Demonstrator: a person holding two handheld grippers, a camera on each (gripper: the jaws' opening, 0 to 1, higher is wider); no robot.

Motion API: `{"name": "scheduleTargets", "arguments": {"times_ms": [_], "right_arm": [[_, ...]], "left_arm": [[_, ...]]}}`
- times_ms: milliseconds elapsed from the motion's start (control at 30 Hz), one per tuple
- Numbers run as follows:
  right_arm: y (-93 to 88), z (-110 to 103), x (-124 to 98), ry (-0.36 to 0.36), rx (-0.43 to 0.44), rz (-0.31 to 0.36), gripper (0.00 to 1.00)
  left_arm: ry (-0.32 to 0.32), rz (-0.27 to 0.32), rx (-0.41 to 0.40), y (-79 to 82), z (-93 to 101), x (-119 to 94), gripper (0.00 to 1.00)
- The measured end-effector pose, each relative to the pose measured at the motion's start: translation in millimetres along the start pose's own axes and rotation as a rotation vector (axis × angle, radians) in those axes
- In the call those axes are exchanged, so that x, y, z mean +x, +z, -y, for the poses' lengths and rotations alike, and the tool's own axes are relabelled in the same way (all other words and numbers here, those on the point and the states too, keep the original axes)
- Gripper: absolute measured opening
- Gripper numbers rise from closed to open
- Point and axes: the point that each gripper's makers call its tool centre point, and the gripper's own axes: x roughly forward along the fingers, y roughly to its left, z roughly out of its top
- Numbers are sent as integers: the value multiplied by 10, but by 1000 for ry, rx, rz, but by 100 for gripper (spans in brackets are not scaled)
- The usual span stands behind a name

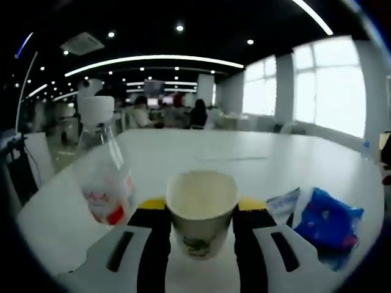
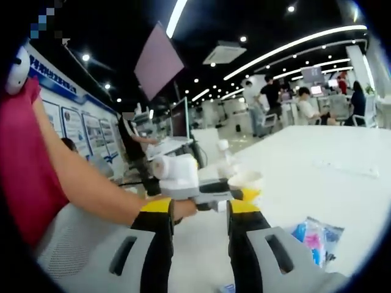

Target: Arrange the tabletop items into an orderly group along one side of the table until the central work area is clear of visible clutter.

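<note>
Left gripper view, nearest: a paper cup (image 1: 201, 210) is held between the two jaws of the left gripper (image 1: 201, 235), which are closed against its sides low on the wall; the cup is upright and its mouth is slightly flattened on one side. Whether its base rests on the bench (image 1: 256, 159) or is lifted cannot be told. Just beside the cup, on one side, a clear bottle (image 1: 104, 168) with a white cap and red-printed label is seen standing on the bench; on the other side a blue packet (image 1: 327, 223) and a small pale wrapper (image 1: 283, 204) lie touching each other. Beyond these the white bench runs bare toward seated people and bright windows.

Right gripper view, nearest: the jaws of the right gripper (image 2: 198, 229) are spread, and nothing is held between them. Just past them the left gripper (image 2: 201, 183) is seen from the side in a hand (image 2: 177, 207), with the cup (image 2: 245, 180) at its tip. A blue packet (image 2: 314, 235) lies on the bench (image 2: 317, 159) to one side.

Risks, as judged: the thin cup wall may be crushed further if the squeeze is tightened, or the cup may slip if it is loosened. The bottle, being tall and close, may be knocked over by a sideways sweep of the cup or jaw. The light packets may be dragged out of order by a passing jaw.
</note>
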Motion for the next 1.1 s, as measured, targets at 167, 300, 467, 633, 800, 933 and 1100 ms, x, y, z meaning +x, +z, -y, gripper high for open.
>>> {"name": "scheduleTargets", "arguments": {"times_ms": [167,300,467,633,800,933,1100], "right_arm": [[6,-2,3,8,8,6,33],[5,18,-18,7,15,12,32],[12,33,-36,4,20,18,32],[32,25,-30,10,24,26,31],[42,23,-27,12,26,31,32],[60,36,-39,7,27,37,32],[68,45,-51,3,26,39,32]], "left_arm": [[28,-3,-1,-41,-72,53,36],[49,-11,-11,-85,-94,57,36],[67,-39,-23,-202,-126,75,37],[71,-53,-16,-249,-158,76,39],[71,-72,-18,-266,-151,83,41],[82,-123,-73,-362,-170,72,51],[60,-130,-62,-372,-111,14,52]]}}
